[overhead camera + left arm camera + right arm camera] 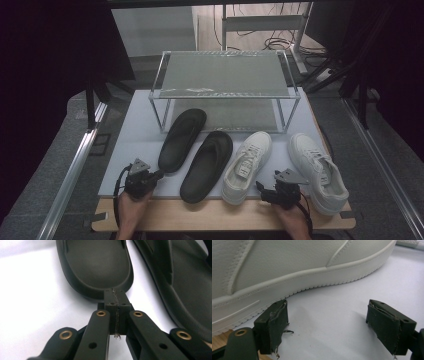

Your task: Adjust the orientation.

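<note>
Nudging looks like the job: left gripper, jaws pressed together w/ nothing between, tips at the heel of the black slipper nearest the shoe rack. Keep the push low & straight so it slides under the rack. Right gripper jaws wide, empty, beside a white sneaker. Count: 2 slippers, 2 sneakers, 1 rack.

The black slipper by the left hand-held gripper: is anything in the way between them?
Nothing visible is. The left hand-held gripper has its jaws shut together, right at the heel rim of the black slipper, with no other thing between them. The second slipper lies off to the side on the white mat.
</note>
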